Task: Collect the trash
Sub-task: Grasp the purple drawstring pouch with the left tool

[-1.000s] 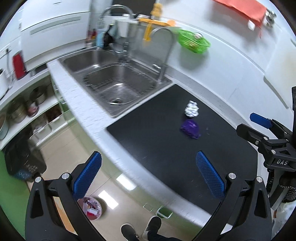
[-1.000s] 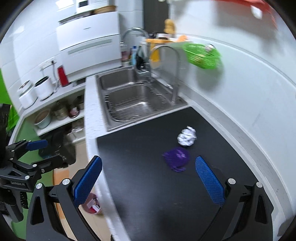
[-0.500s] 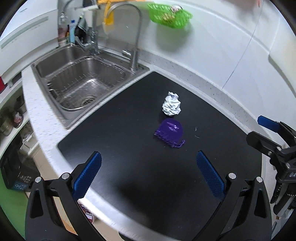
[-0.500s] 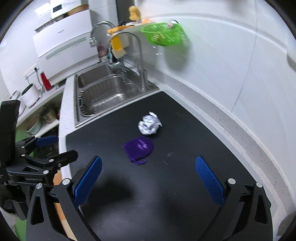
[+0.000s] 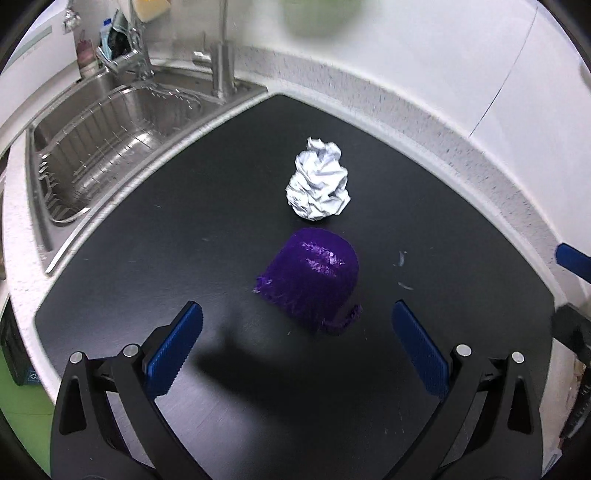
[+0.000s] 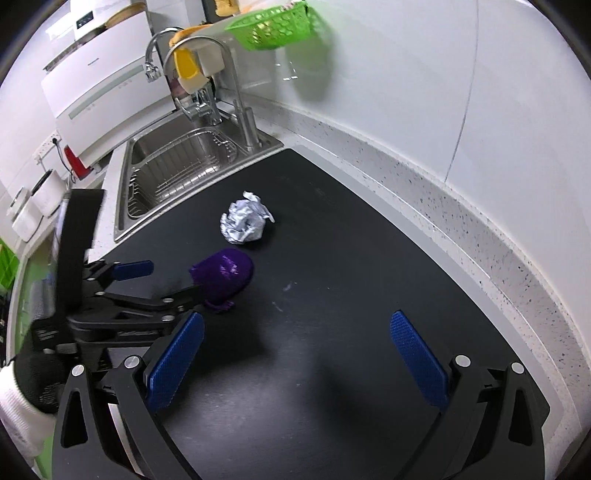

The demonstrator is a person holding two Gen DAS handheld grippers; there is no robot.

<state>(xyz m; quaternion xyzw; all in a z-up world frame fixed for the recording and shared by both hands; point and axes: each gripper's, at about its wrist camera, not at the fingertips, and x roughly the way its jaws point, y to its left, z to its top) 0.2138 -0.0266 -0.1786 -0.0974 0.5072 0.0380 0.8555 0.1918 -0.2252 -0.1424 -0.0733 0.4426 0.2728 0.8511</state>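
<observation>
A crumpled white paper ball [image 5: 318,181] [image 6: 245,222] lies on the black mat [image 5: 147,229] [image 6: 351,258]. Just in front of it lies a purple crumpled wrapper [image 5: 314,277] [image 6: 225,275]. My left gripper [image 5: 295,343] is open, low over the mat, with the purple wrapper just ahead of its fingertips and between their lines. In the right wrist view that left gripper [image 6: 162,282] reaches in from the left beside the wrapper. My right gripper [image 6: 295,350] is open and empty, over bare mat to the right of both pieces.
A steel sink [image 5: 92,140] [image 6: 177,166] with a tap [image 6: 236,92] lies left of the mat. A speckled white counter edge and wall [image 6: 443,147] run along the back. A green basket [image 6: 277,26] hangs on the wall. A white appliance [image 6: 96,85] stands behind the sink.
Both grippers have moved forward and lower toward the trash. The left one has come close to the purple wrapper, which now looms large in its view. Both stay open.
</observation>
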